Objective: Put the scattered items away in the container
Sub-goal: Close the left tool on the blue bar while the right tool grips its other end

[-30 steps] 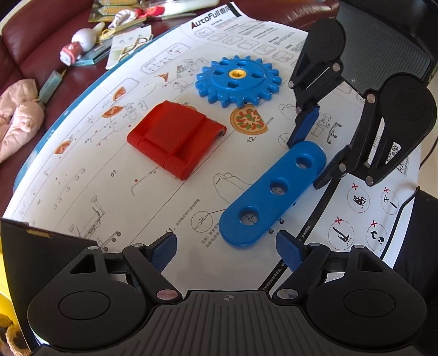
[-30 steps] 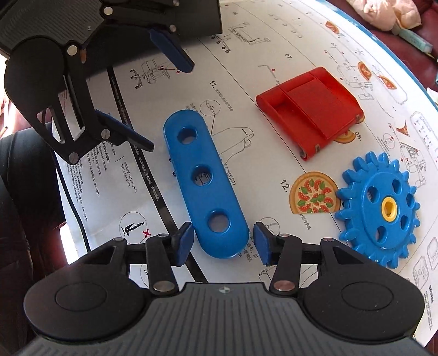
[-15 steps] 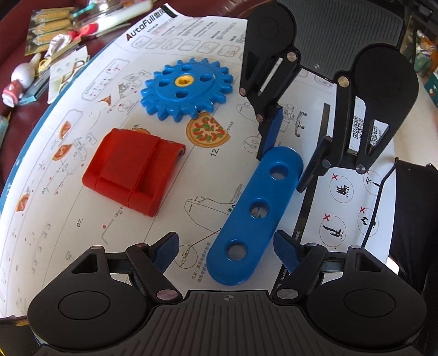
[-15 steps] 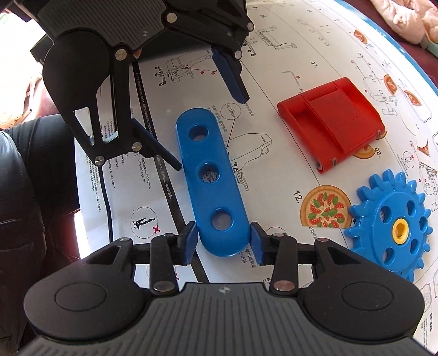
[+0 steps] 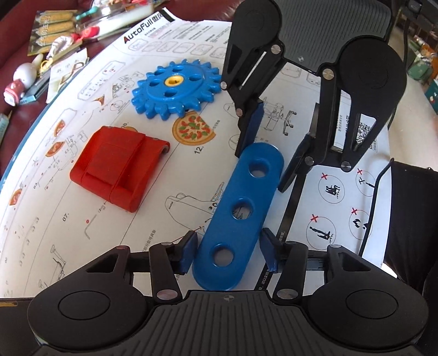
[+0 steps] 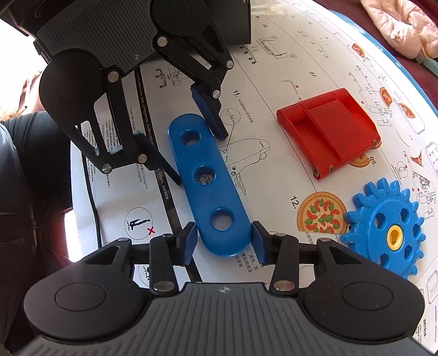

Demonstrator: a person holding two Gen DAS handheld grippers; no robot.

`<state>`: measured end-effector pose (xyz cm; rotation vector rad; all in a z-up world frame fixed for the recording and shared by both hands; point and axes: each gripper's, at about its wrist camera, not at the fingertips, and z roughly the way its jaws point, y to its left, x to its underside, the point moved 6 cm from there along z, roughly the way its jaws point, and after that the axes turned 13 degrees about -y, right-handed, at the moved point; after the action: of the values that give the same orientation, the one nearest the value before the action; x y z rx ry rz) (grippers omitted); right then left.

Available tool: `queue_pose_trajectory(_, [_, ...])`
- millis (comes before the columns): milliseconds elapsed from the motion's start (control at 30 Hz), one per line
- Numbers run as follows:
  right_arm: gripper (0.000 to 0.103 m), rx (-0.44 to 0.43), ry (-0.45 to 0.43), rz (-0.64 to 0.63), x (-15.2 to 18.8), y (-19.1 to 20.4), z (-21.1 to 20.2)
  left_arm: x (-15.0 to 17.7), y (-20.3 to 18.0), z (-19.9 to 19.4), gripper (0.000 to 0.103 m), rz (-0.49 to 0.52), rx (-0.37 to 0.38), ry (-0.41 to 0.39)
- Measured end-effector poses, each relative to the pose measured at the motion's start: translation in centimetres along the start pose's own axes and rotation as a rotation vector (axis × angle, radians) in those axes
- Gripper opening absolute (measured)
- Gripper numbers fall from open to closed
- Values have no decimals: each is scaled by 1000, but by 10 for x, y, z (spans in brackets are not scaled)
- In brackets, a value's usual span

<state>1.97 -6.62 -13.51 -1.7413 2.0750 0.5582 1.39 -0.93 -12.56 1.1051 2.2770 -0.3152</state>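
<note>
A blue three-hole bar [image 5: 241, 216] lies flat on the white instruction sheet; it also shows in the right wrist view [image 6: 208, 186]. My left gripper [image 5: 228, 253] straddles one end of the bar, its pads close beside it with small gaps. My right gripper [image 6: 224, 246] straddles the other end; the right pad looks to touch the bar and the left pad stands just off it. Each gripper shows in the other's view: the right one [image 5: 269, 145] and the left one [image 6: 189, 139]. A red block [image 5: 117, 167] and a blue gear [image 5: 175, 89] lie apart on the sheet.
The white instruction sheet [image 5: 82, 232] covers a round table. Beyond its far edge lie booklets, a small figure [image 5: 17, 82] and other clutter on a dark red surface. A pink cloth [image 6: 402, 24] lies off the table. A black cable [image 5: 375, 208] crosses the sheet's right side.
My left gripper moved forward over the near end of the blue bar and narrowed around it. My right gripper stayed at the far end of the bar.
</note>
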Motion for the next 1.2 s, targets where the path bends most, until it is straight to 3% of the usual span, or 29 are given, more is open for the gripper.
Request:
queue_pose_trajectory(200, [53,21,4,-3,-7,-13,0,2,-4,-2,45,-22,-12,-19])
queue_pose_trajectory(633, [64,23,18,-213,-11,-11,2,5,-5,-5,43,-34,-14,-57])
queue_pose_trajectory(733, [64,23,33,-203,-14,-13,5,7,-3,-7,48,-56,-17,-63])
queue_pose_trajectory(800, [58,14,51,-142,-15,-16,6,8,-4,-6,66,-62,-44,-62])
queue_pose_trajectory(867, [57,6,55,-70,-14,-18,4,9,-2,-6,74,-63,-76,-66])
queue_pose_trajectory(933, [55,11,46,-70,-14,-17,3,9,1,-6,63,-90,-66,-67])
queue_pose_trajectory(967, [52,11,41,-72,-14,-16,3,7,2,-7,45,-98,-55,-72])
queue_pose_trajectory(1200, [51,1,34,-80,-16,-9,4,9,-5,-11,44,-108,-50,-52])
